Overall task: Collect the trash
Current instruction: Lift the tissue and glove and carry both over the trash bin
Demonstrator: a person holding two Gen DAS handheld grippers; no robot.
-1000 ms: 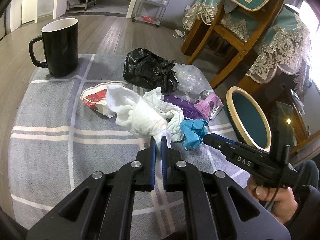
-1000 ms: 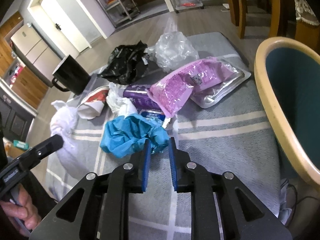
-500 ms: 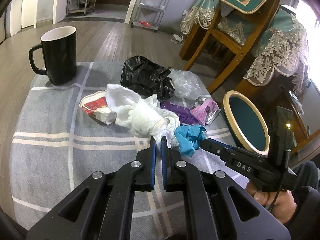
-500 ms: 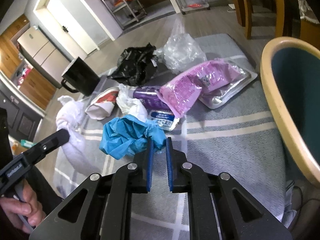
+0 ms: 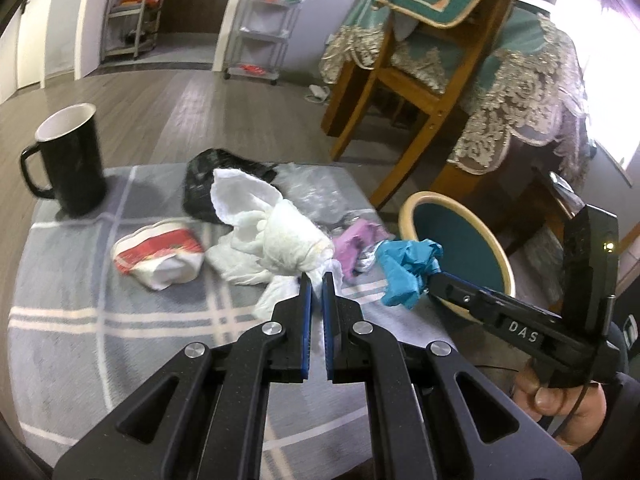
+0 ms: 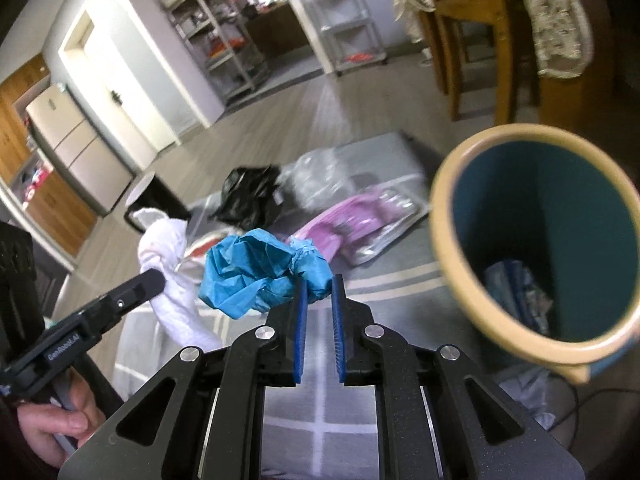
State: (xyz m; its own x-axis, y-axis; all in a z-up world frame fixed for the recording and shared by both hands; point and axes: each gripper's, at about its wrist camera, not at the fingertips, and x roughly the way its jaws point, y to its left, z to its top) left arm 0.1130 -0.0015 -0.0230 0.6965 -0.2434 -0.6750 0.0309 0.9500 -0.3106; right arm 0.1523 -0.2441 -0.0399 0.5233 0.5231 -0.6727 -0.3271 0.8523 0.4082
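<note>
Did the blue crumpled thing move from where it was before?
Yes. The blue wad, pinched in the right gripper, has lifted off the blanket toward the bin.

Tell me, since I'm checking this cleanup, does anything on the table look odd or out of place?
Only the black mug: it stands upright at the far corner of the grey checked cloth, the one item that isn't litter. The rest is loose trash: a black bag, a red and white wrapper, a purple pouch. Nothing looks spilled.

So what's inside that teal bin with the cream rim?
In the teal bin, some bluish wrappers lie at the bottom. They are blurred, and the near rim hides the rest of the floor.
</note>
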